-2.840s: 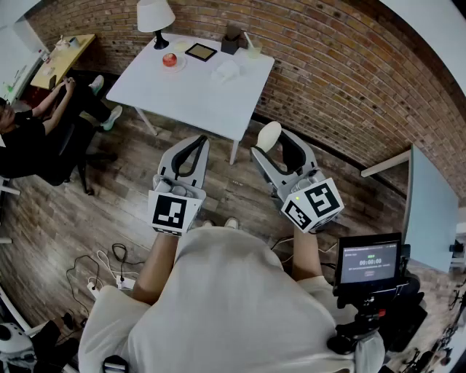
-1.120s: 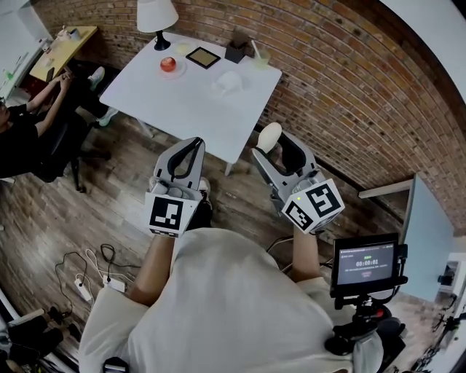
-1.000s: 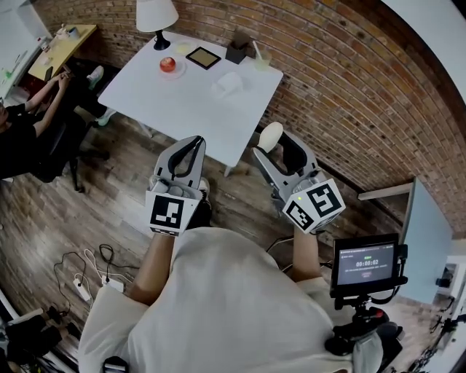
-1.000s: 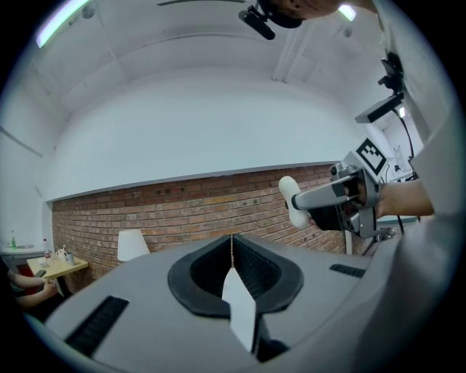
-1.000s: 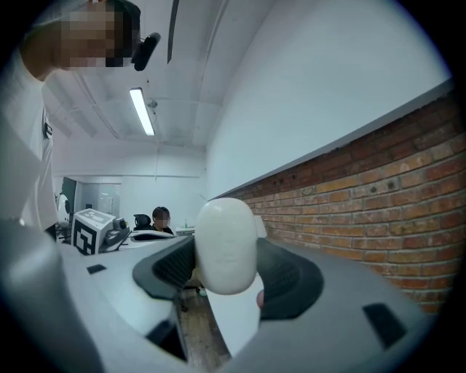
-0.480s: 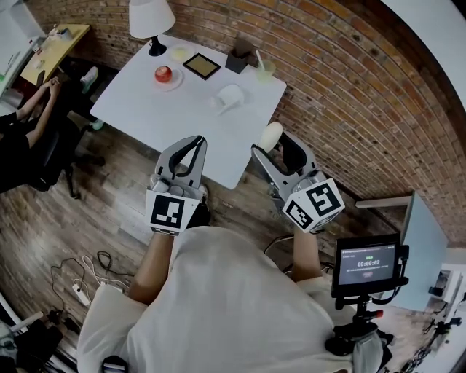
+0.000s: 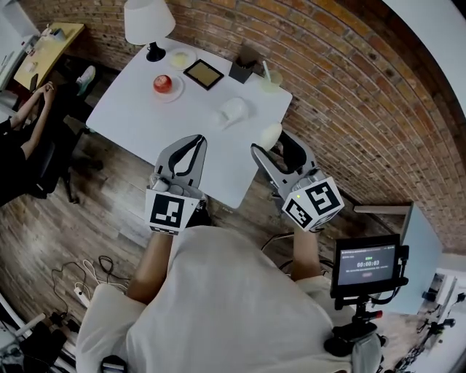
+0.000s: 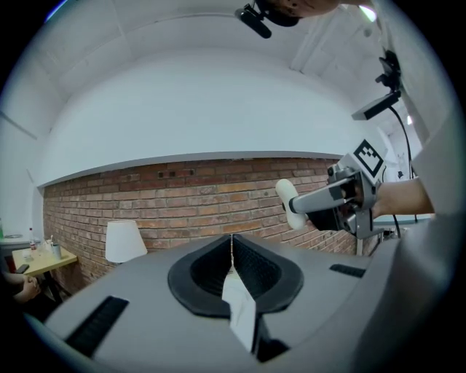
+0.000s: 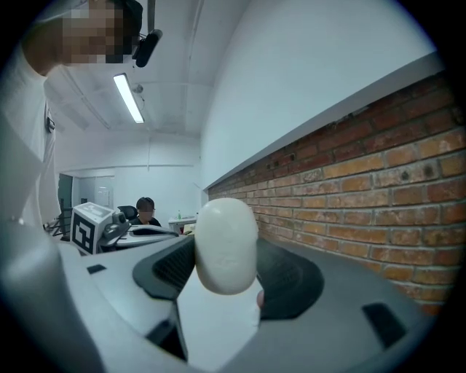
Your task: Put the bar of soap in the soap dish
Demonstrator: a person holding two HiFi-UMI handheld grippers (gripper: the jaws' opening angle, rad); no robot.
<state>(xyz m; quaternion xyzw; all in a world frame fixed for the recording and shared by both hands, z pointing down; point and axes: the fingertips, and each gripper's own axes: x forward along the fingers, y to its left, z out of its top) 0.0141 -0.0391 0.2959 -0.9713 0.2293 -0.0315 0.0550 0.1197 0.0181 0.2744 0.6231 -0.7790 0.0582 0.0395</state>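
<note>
Now shows the white table (image 7: 145,116) nearer and lower in the head view than half a second before, with its near edge beneath the tips of both grippers; keeps both grippers in the same pose as then

Holds the bar of soap (image 7: 270,135), a pale oval, clamped between the fingers of the right gripper (image 7: 271,146), seen over the table's right edge and well apart from the white soap dish (image 7: 233,111) at mid-table. In the right gripper view, presents the soap end-on, pinched at its lower half between the dark pads, with its upper half standing clear above them

Shows the left gripper (image 7: 194,142) with fingers pressed together on nothing

Bears a black-and-white square marker on each gripper's cube, without letters. Displays a timer readout on the small monitor (image 7: 365,265) at lower right, its digits too small to read with certainty

Also on the table: lamp (image 7: 148,22), apple on a plate (image 7: 162,83), dark framed square (image 7: 203,72), dark box (image 7: 242,69), cup with a straw (image 7: 271,81)
</note>
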